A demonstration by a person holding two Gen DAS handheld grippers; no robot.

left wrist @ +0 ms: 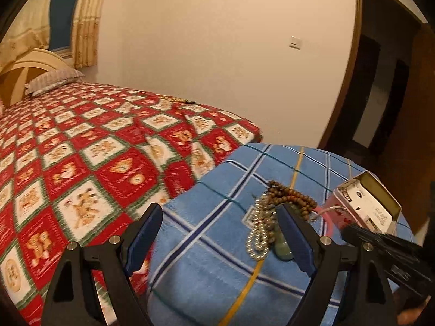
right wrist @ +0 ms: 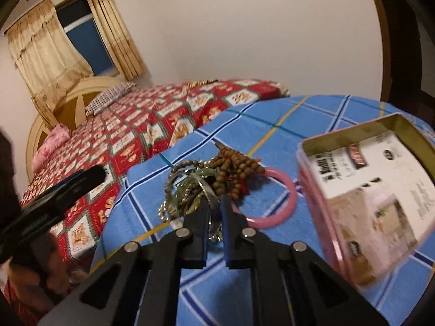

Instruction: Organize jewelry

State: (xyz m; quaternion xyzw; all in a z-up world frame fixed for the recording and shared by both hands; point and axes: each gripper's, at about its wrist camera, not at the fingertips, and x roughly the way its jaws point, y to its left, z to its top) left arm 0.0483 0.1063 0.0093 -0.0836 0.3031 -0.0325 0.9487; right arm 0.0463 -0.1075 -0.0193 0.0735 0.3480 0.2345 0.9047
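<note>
A jewellery pile lies on the blue checked cloth (left wrist: 206, 266): brown wooden beads (left wrist: 293, 198) (right wrist: 233, 168), a silver bead chain (left wrist: 258, 233) (right wrist: 167, 212), a green jade piece (left wrist: 282, 247) and a pink bangle (right wrist: 272, 217). My right gripper (right wrist: 214, 203) is at the near edge of the pile, its fingers shut on a silvery ring that shows in the narrow gap. My left gripper (left wrist: 218, 207) stands wide open with nothing between its fingers; its right finger hides part of the pile. An open pink tin (right wrist: 367, 190) (left wrist: 367, 203) with white printed paper inside sits right of the pile.
A bed with a red patterned quilt (left wrist: 81, 149) (right wrist: 136, 125) runs along the far left of the clothed surface. A dark doorway (left wrist: 380, 95) opens at the right. The hand holding the left gripper (right wrist: 35, 271) shows at the lower left of the right wrist view.
</note>
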